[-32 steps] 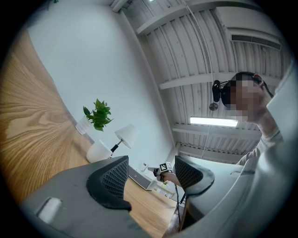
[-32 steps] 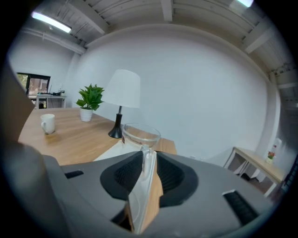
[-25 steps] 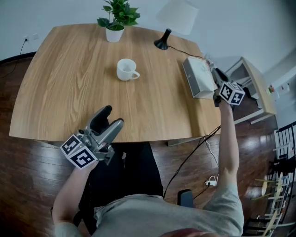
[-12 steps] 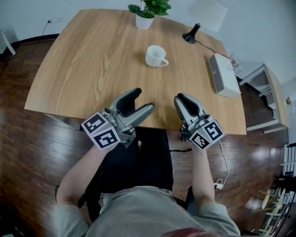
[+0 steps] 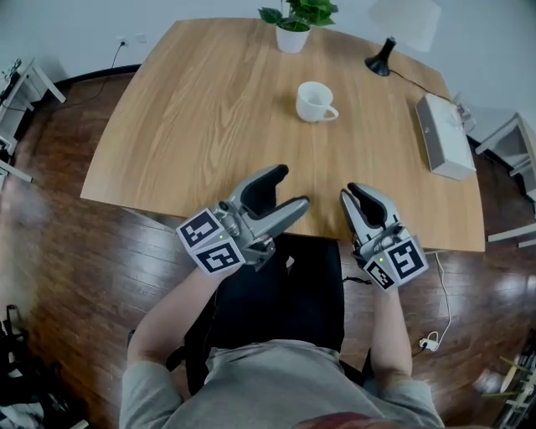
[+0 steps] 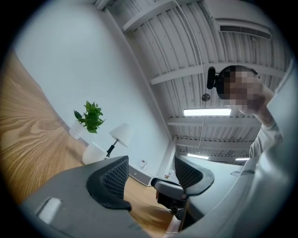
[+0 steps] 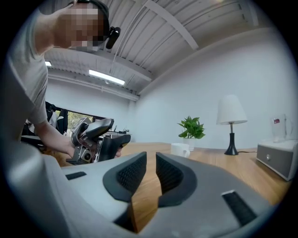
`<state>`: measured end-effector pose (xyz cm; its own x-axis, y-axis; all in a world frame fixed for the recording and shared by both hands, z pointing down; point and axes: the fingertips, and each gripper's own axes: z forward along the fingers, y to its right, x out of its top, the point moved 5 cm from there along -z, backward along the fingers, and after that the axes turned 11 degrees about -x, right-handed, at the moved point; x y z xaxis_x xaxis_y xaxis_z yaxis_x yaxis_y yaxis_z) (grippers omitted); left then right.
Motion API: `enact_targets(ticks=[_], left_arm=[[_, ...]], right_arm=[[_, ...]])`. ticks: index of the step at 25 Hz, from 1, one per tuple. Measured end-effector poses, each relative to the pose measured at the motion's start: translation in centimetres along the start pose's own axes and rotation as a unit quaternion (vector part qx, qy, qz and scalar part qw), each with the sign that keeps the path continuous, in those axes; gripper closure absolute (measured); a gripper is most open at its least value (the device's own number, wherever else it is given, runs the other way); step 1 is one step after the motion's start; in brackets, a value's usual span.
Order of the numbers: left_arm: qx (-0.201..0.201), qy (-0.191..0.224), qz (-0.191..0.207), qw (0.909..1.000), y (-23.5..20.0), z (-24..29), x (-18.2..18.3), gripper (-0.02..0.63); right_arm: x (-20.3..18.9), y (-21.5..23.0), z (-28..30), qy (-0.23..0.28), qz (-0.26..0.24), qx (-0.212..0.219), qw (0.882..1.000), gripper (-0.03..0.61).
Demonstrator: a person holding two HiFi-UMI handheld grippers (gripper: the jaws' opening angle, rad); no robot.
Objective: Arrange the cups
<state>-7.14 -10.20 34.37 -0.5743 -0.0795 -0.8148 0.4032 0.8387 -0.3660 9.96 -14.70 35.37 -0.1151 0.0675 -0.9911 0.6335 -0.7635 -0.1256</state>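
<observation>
One cup (image 5: 316, 102) is in view: white, upright on the table (image 5: 193, 126), handle to the right, towards the far side, short of the plant (image 5: 293, 25). Both grippers sit at the near edge, well apart from the cup.

Left gripper (image 5: 285, 190): jaws spread, nothing between them. Right gripper (image 5: 355, 195): jaws drawn together, seemingly with only a slit between the pads, nothing held.

Judgement: the step in hand is the approach, with no grasp begun. The next move calls for a forward reach across the table, with the jaws wide enough to straddle the cup's wall. The cup lies ahead of both grippers, roughly between their lines
</observation>
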Motion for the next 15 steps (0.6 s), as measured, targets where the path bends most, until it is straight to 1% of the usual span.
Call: enact_targets(ticks=[3, 9, 15], left_arm=[[0.004, 0.005, -0.006, 1.0000, -0.15, -0.11, 0.17, 0.308], [0.005, -0.002, -0.003, 1.0000, -0.18, -0.16, -0.02, 0.308], [0.007, 0.000, -0.011, 0.9999, -0.30, -0.35, 0.28, 0.308]], right_arm=[[0.08, 0.21, -0.41, 0.005, 0.001, 0.002, 1.000, 0.517], [-0.03, 0.25, -0.70, 0.009, 0.004, 0.008, 1.000, 0.517], [-0.01, 0.08, -0.70, 0.011, 0.009, 0.008, 1.000, 0.517]])
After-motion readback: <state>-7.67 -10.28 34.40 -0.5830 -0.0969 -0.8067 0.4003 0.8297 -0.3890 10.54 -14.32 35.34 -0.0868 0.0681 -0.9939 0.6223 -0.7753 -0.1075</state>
